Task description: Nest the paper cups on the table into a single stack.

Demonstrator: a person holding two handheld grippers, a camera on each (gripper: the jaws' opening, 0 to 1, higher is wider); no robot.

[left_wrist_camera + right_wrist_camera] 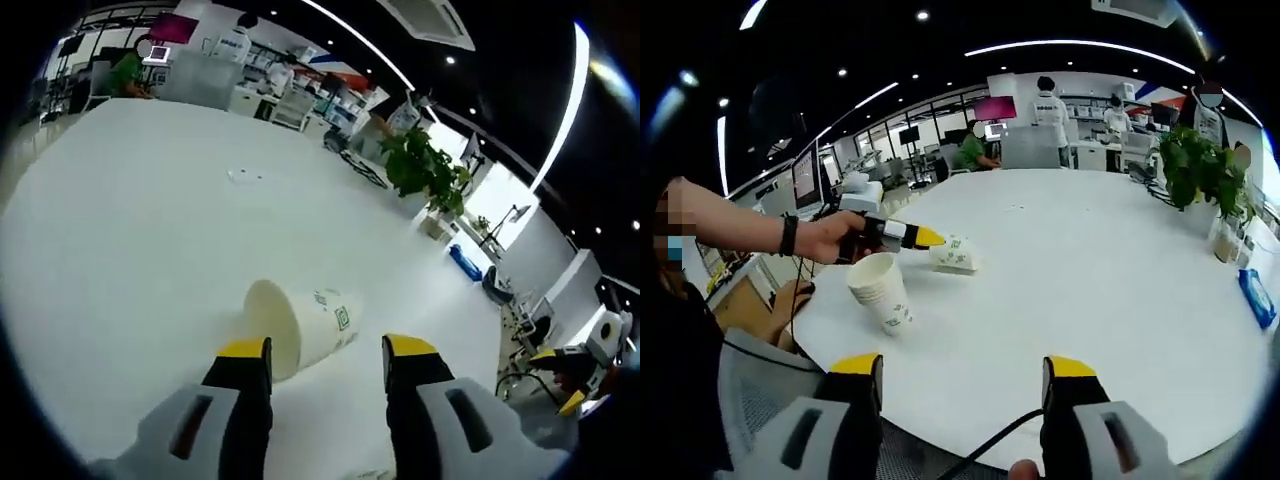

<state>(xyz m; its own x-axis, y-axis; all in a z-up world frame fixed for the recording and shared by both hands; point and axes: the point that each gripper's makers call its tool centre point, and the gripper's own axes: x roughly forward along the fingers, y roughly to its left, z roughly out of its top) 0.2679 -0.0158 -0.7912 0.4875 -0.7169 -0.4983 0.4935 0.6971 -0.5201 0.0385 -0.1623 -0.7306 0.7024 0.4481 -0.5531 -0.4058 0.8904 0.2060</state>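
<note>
My left gripper point(327, 348), jaws wide and empty, hovers just short of a paper cup point(300, 328) lying on its side on the white table point(150, 230), while my right gripper point(965, 365), likewise open, faces the upright cup stack point(881, 290).

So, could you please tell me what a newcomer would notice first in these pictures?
A paper cup lies on its side on the white table, just ahead of the open left gripper. In the right gripper view, a cup stack stands upright near the table's edge, beside the left gripper reaching toward the tipped cup.
</note>
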